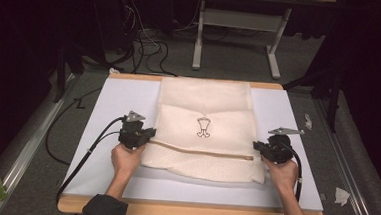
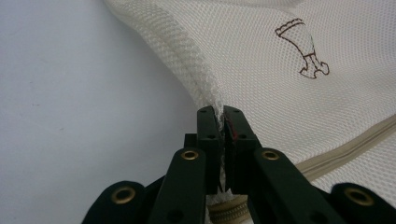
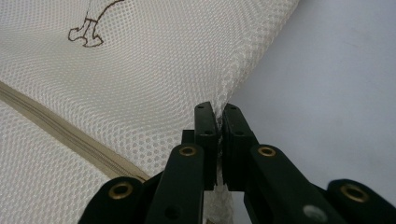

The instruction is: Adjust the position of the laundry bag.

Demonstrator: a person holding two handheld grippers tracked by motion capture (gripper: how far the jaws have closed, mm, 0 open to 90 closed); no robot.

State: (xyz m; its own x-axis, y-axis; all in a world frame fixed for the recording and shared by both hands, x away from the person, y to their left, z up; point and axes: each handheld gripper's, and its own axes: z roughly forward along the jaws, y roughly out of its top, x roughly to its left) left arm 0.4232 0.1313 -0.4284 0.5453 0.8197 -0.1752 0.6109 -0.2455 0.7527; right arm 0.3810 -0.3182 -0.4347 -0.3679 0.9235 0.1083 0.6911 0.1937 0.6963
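Observation:
A cream mesh laundry bag (image 1: 204, 133) lies on the white board (image 1: 108, 102), its near part folded over, with a tan zipper (image 1: 201, 151) across it and a small outlined emblem (image 1: 203, 127) in the middle. My left gripper (image 1: 144, 140) pinches the bag's left edge at the zipper end; in the left gripper view the jaws (image 2: 222, 114) are shut on the mesh bag (image 2: 280, 84). My right gripper (image 1: 258, 148) clamps the bag's right edge, and in the right gripper view its jaws (image 3: 218, 114) are shut on the mesh bag (image 3: 140, 84).
The white board rests on a wooden table (image 1: 187, 211) whose edge shows at the front. Cables (image 1: 83, 156) trail from the left gripper across the board. Crumpled paper scraps (image 1: 342, 196) lie on the floor at the right. A table frame (image 1: 235, 35) stands beyond.

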